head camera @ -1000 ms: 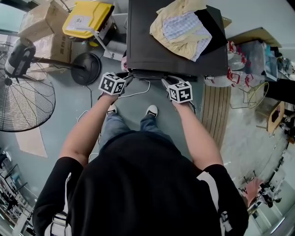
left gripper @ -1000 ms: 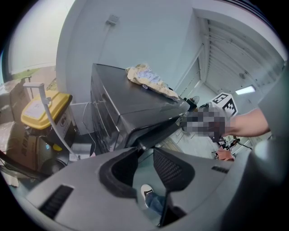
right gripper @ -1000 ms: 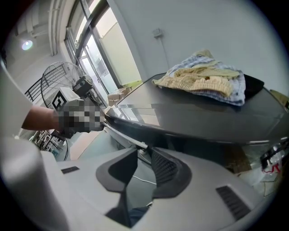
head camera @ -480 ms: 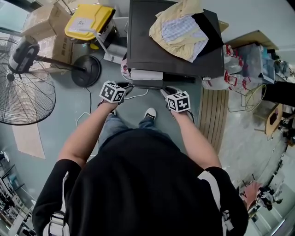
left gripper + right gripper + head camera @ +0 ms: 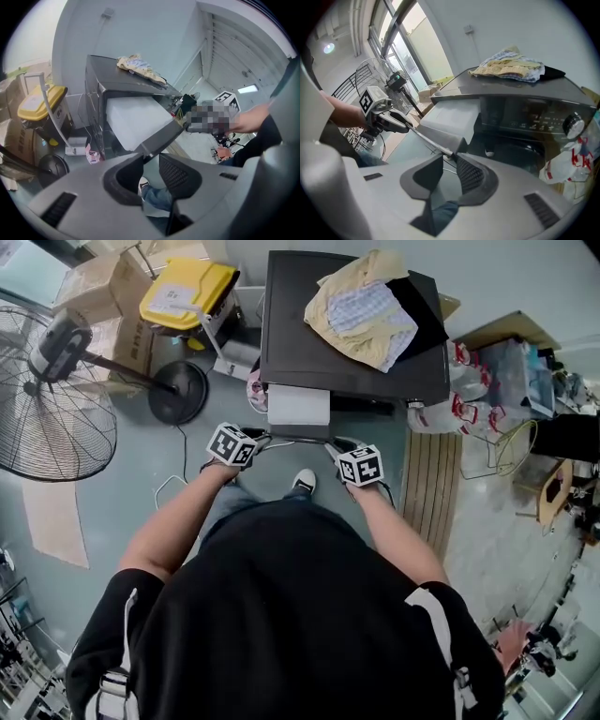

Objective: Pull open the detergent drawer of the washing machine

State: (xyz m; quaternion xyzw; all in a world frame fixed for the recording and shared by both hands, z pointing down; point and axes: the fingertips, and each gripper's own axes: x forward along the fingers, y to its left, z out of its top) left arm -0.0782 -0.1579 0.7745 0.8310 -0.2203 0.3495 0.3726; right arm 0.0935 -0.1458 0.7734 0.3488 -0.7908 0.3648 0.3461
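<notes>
The dark washing machine (image 5: 291, 343) stands ahead, and its white detergent drawer (image 5: 298, 405) sticks far out of the front at the left. In the head view my left gripper (image 5: 265, 439) pinches the left end of the drawer's dark front panel (image 5: 298, 434), while my right gripper (image 5: 330, 442) pinches the right end. The left gripper view has the panel's corner (image 5: 149, 146) caught between the fingertips of the left gripper (image 5: 149, 157), with the drawer (image 5: 136, 117) beyond. The right gripper (image 5: 451, 157) likewise grips the panel's other corner (image 5: 457, 146).
A heap of clothes (image 5: 361, 306) lies on top of the machine. A standing fan (image 5: 56, 390), a yellow-lidded bin (image 5: 183, 292) and cardboard boxes (image 5: 103, 287) are to the left. Plastic bags (image 5: 469, 404) and wooden slats (image 5: 433, 474) are to the right. A white cable (image 5: 272, 444) lies below the drawer.
The drawer has slid much farther out of the machine. Both grippers have drawn back towards the person together, still holding the front panel's two ends.
</notes>
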